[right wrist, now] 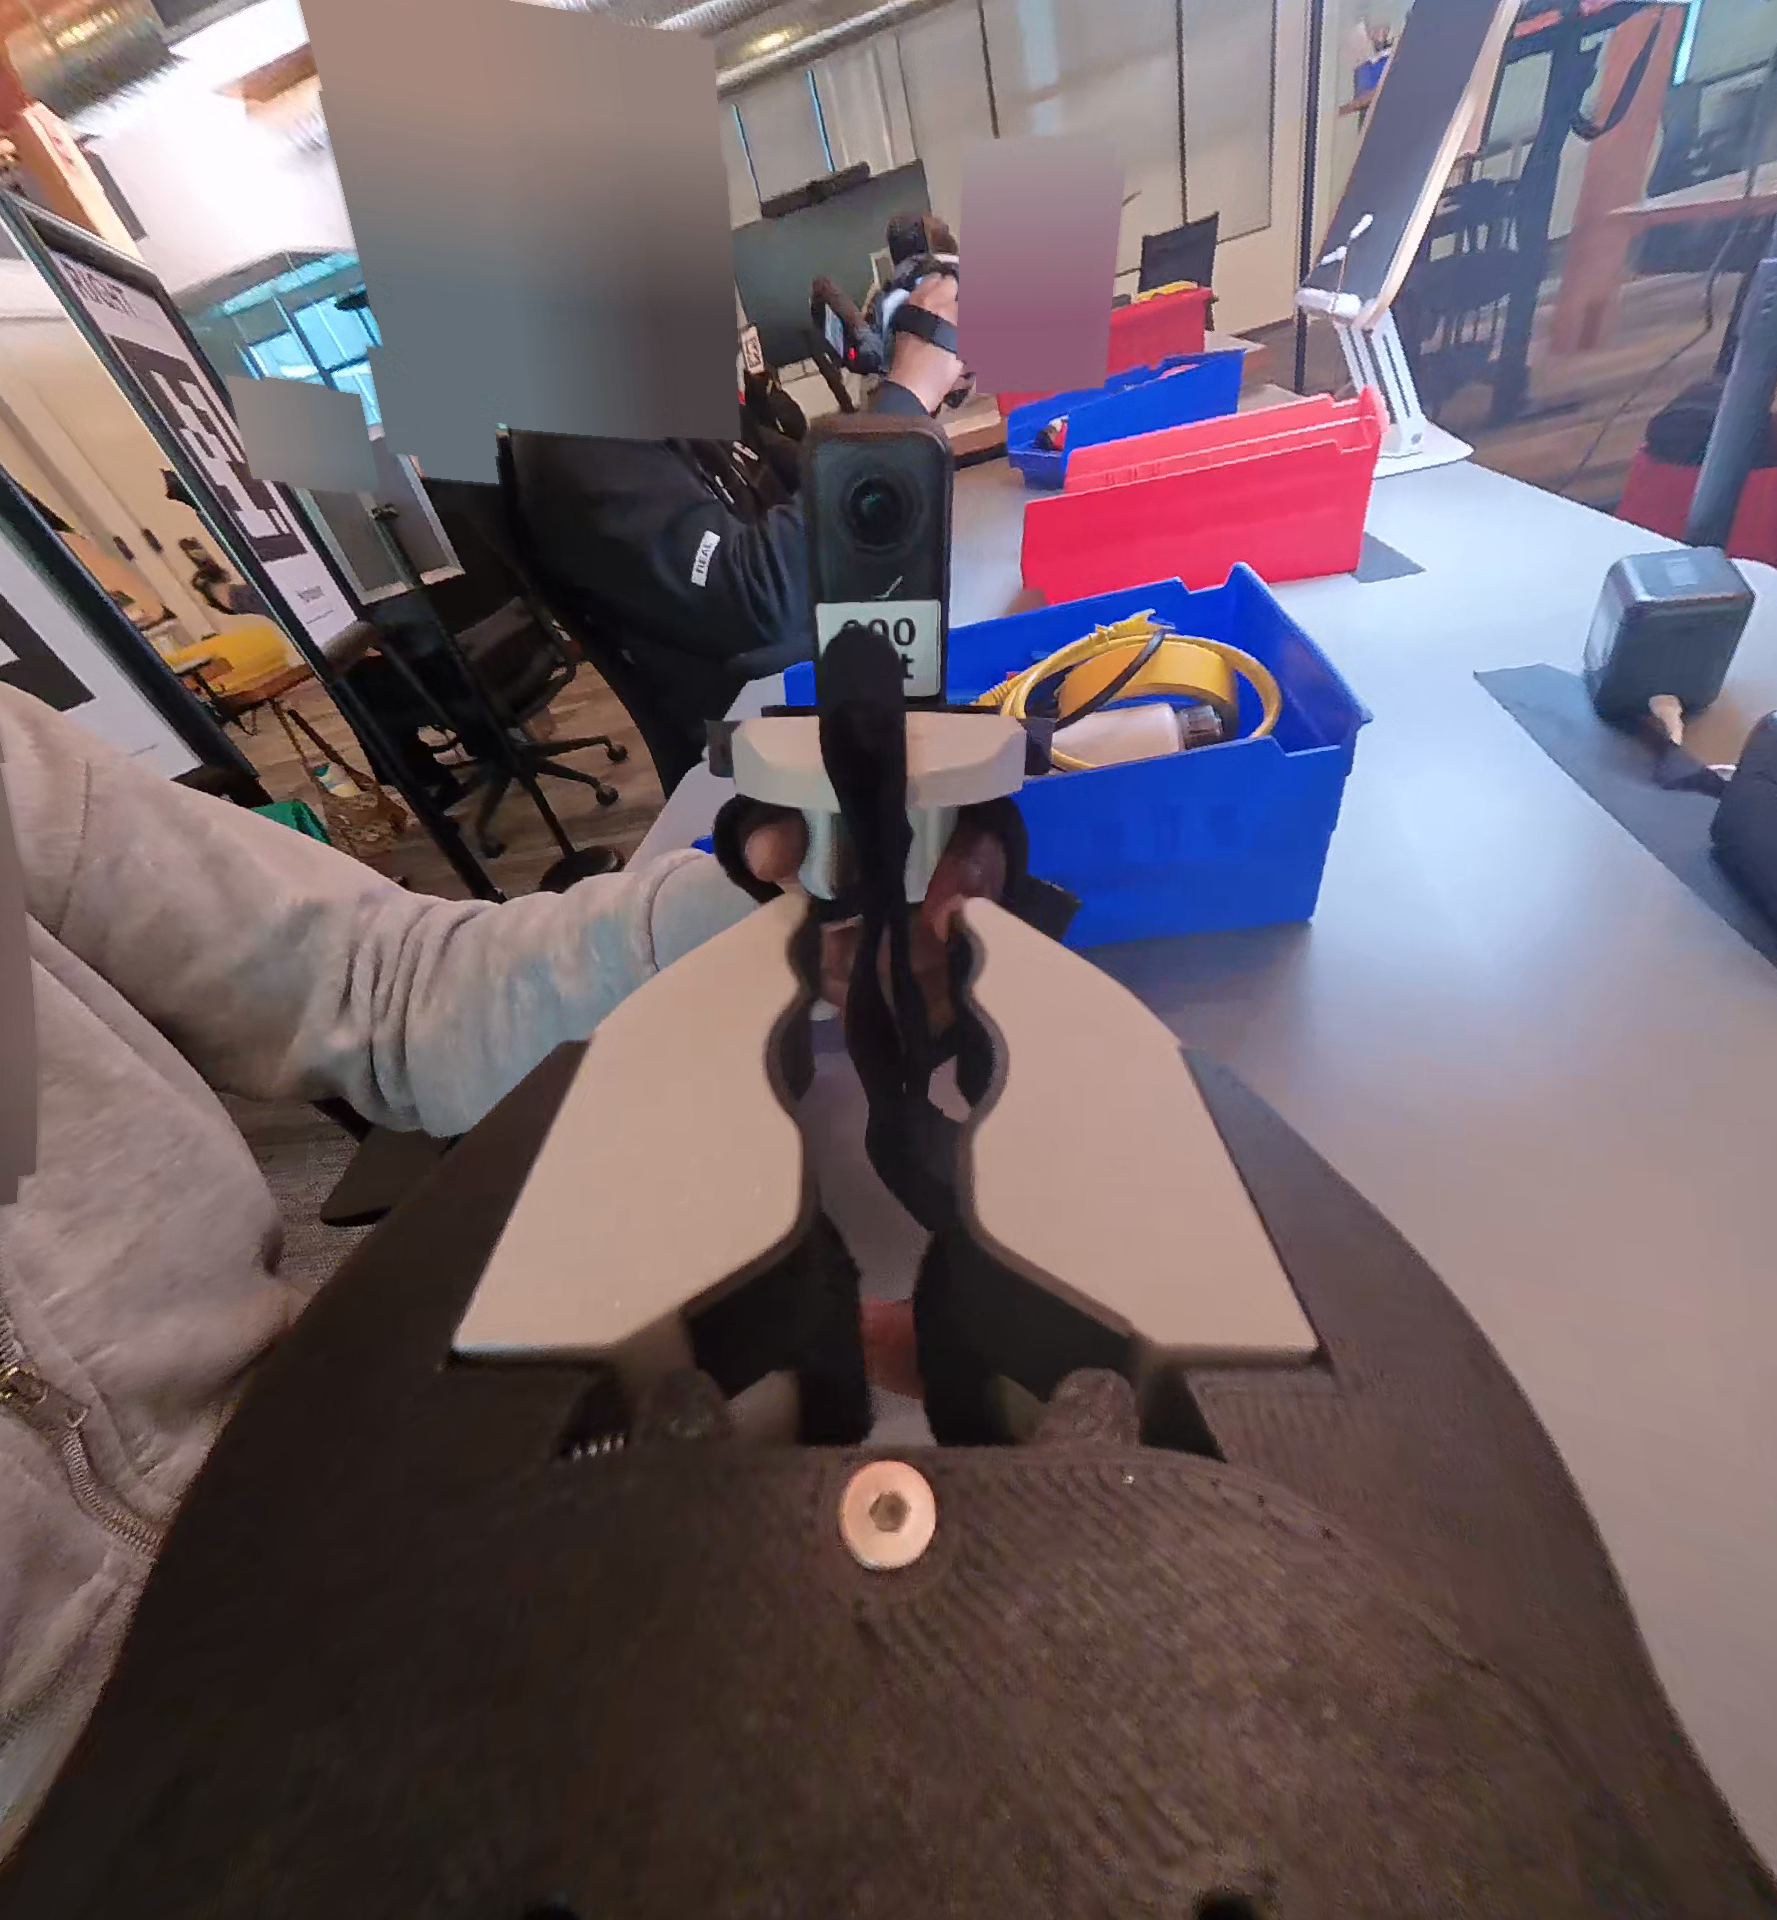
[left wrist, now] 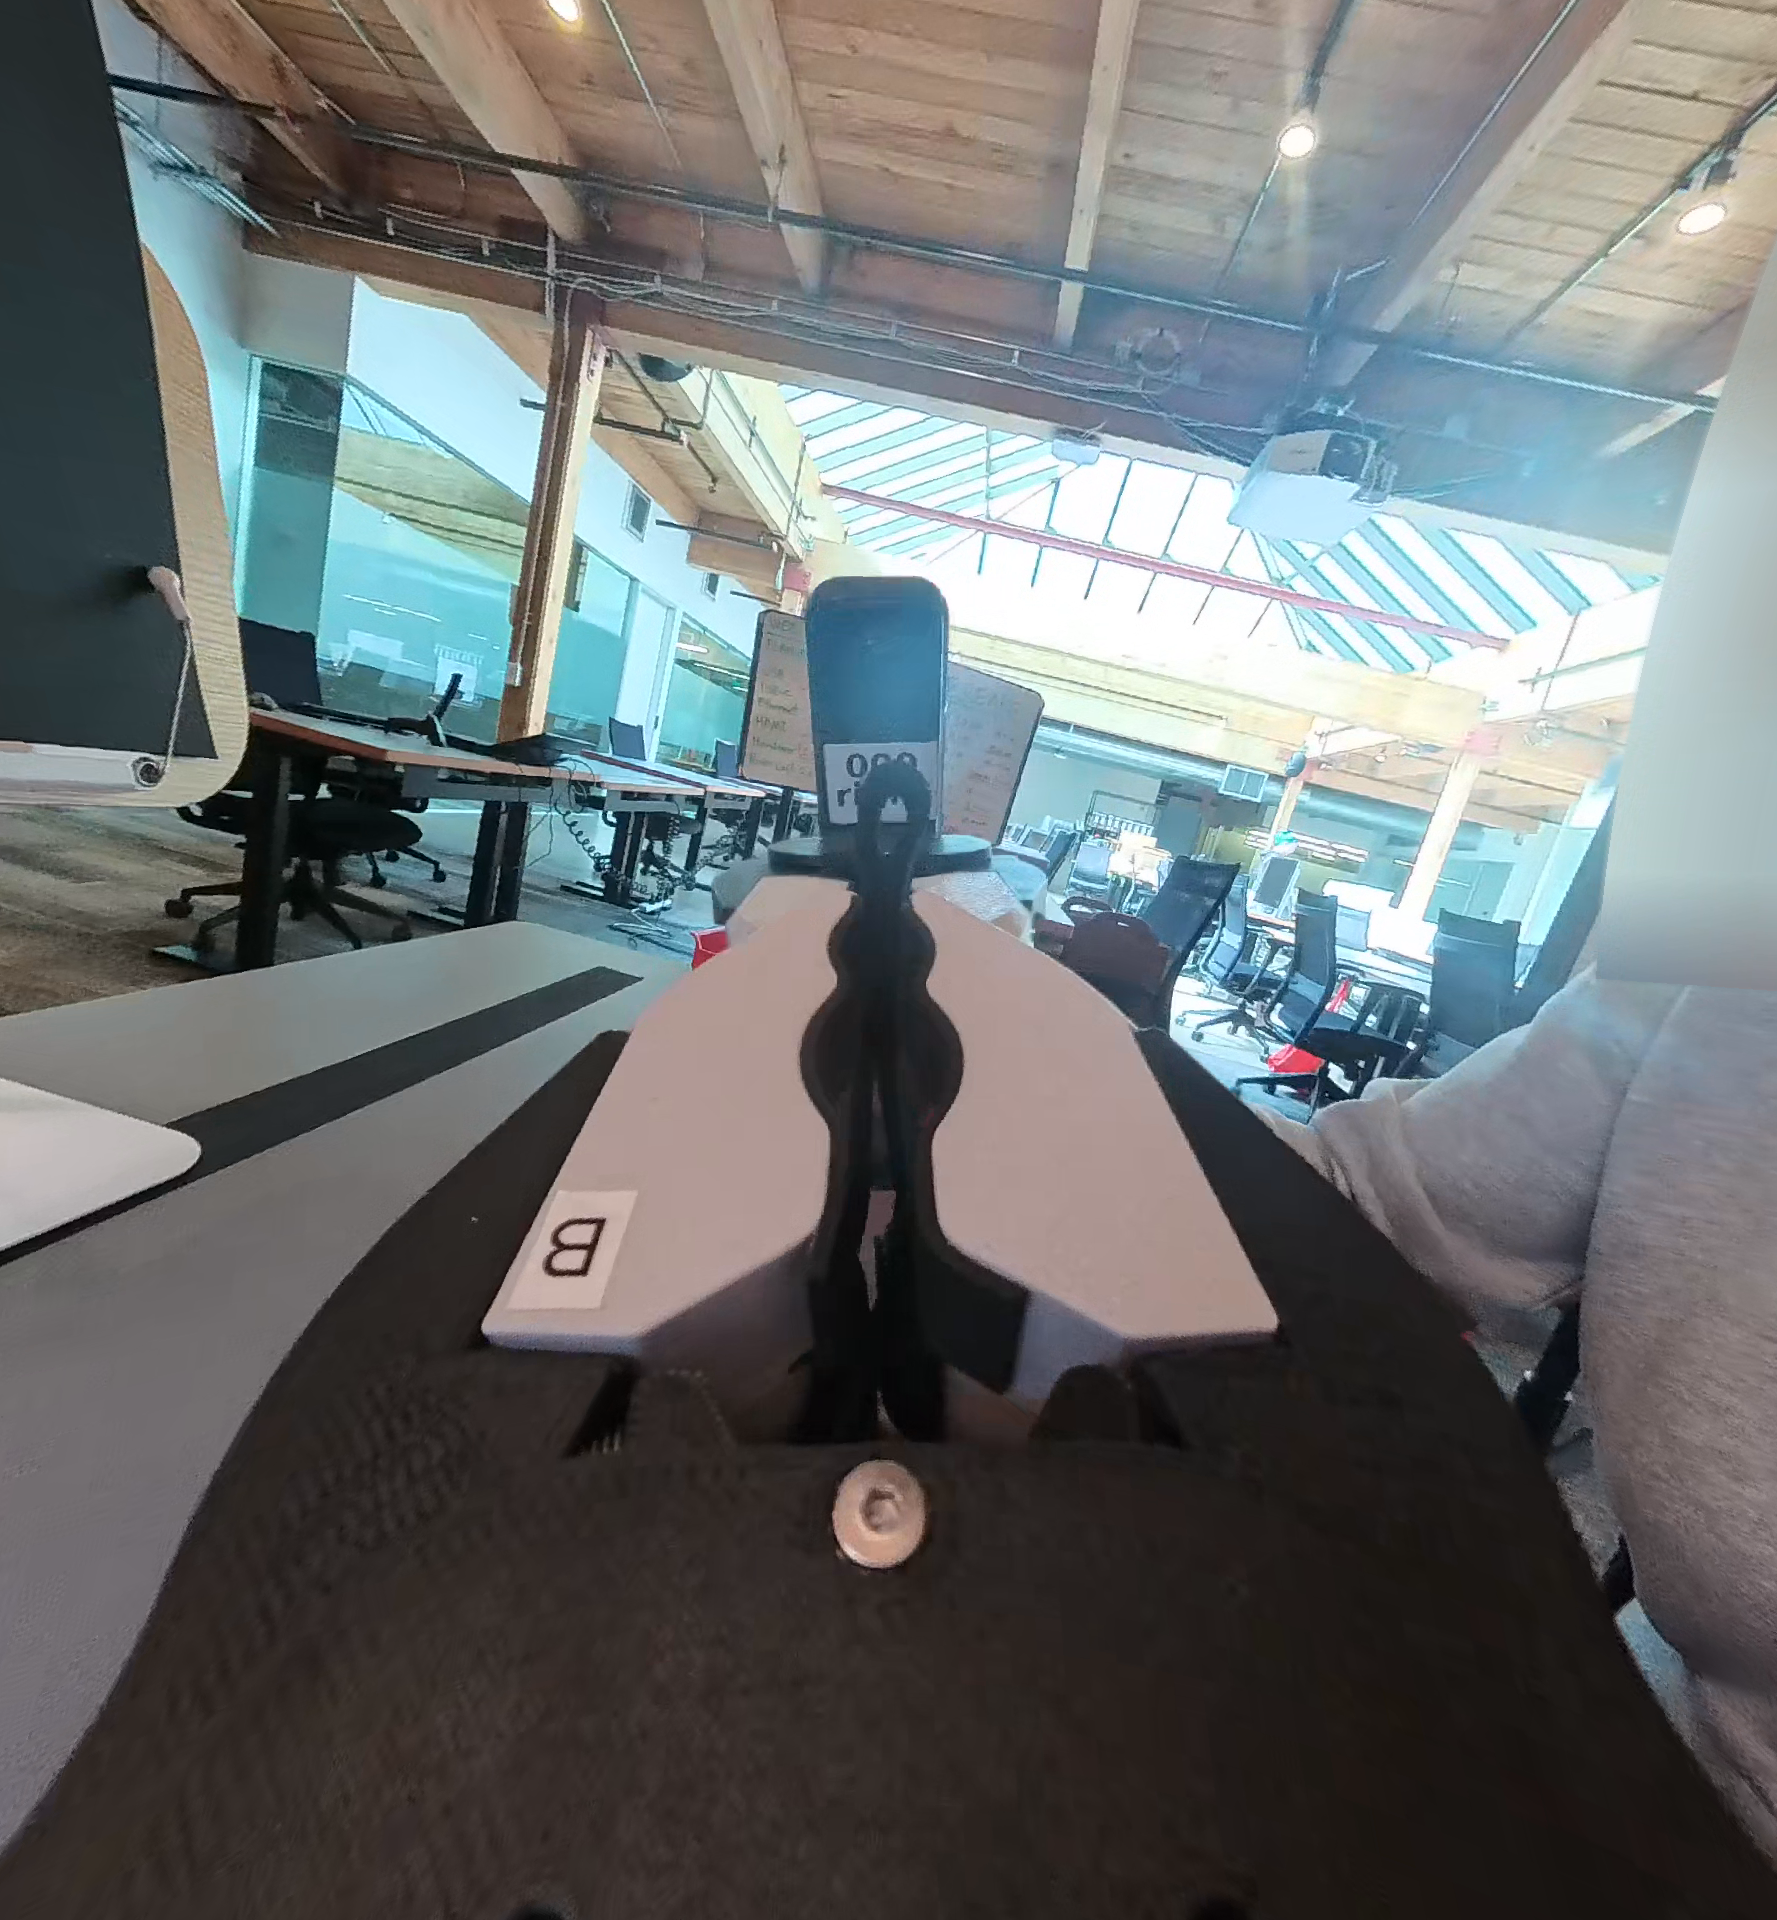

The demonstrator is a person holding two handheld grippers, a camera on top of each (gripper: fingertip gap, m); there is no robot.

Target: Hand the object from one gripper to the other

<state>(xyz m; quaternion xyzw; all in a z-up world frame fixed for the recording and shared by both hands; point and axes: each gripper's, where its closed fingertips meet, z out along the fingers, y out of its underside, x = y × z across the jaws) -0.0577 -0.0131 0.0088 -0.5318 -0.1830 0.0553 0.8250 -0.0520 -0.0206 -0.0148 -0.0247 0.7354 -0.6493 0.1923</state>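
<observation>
Beyond right gripper (right wrist: 889,920) only, perhaps open: blue bin (right wrist: 1175,821).

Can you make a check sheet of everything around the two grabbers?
Surface: grey table with dark strips.
Job's things: black cord, running from one gripper to the other.
Clutter: blue bin holding odds and ends; red bins behind it; two dark boxes at the right.
Grippers: left gripper shut on the cord; right gripper open, cord lying loose between its fingers.
Cables: yellow cable coiled in the blue bin.
Surroundings: open office with desks and chairs; a person filming with a video camera.
</observation>
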